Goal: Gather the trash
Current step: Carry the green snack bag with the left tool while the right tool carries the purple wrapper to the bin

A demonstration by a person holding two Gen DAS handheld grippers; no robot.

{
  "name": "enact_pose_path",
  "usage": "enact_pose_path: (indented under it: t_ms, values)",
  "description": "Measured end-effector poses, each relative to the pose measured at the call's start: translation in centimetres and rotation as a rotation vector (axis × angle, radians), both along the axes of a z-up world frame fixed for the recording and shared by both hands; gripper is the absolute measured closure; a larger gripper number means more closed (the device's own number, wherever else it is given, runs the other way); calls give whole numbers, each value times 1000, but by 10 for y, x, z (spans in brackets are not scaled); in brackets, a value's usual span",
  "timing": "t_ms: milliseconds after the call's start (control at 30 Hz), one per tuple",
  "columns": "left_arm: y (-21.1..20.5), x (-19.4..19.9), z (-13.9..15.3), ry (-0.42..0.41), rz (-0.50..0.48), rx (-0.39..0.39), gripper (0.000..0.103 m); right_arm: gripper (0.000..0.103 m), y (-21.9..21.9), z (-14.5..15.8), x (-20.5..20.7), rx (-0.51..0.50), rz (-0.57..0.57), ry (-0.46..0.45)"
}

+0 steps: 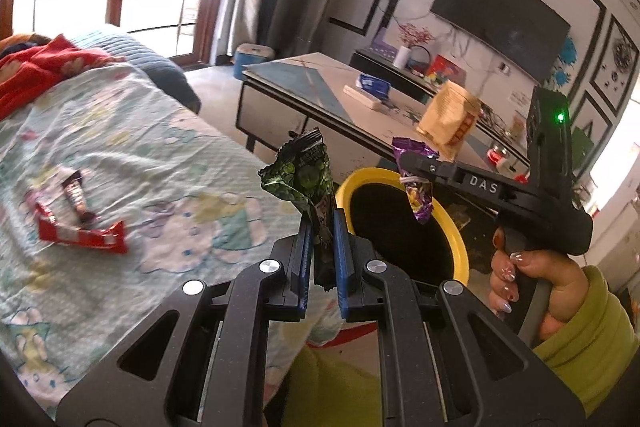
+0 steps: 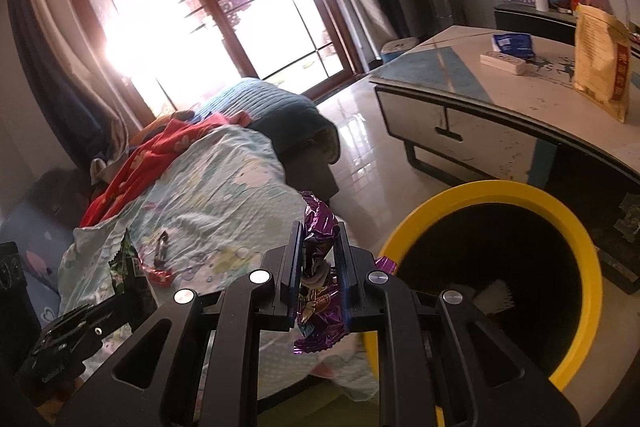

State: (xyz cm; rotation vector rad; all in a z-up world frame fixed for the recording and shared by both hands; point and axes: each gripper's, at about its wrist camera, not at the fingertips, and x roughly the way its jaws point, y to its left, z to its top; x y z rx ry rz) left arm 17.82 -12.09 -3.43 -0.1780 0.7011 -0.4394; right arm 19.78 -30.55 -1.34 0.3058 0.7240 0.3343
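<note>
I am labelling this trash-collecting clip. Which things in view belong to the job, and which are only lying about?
Belong to the job:
- green wrapper, in the left gripper
- purple wrapper, in the right gripper
- yellow bin
- red wrapper and dark wrapper on the bedsheet

Only lying about:
- yellow bag on the table
- blue packet
- red blanket

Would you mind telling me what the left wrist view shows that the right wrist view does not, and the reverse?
Only the left wrist view shows the wall-mounted television, the hand holding the right gripper, and the green sleeve.

Only the right wrist view shows something white at the bottom of the bin.

Both show the yellow-rimmed bin, the green wrapper in the left gripper, the purple wrapper, the red wrapper on the bedsheet, and the coffee table.
</note>
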Motion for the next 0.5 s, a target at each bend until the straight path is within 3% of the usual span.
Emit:
enact_pose_path:
  t_ms: [500]
  values:
    - [-67, 8, -11, 7, -135, 13, 97, 88, -63, -6, -4, 54, -141, 13]
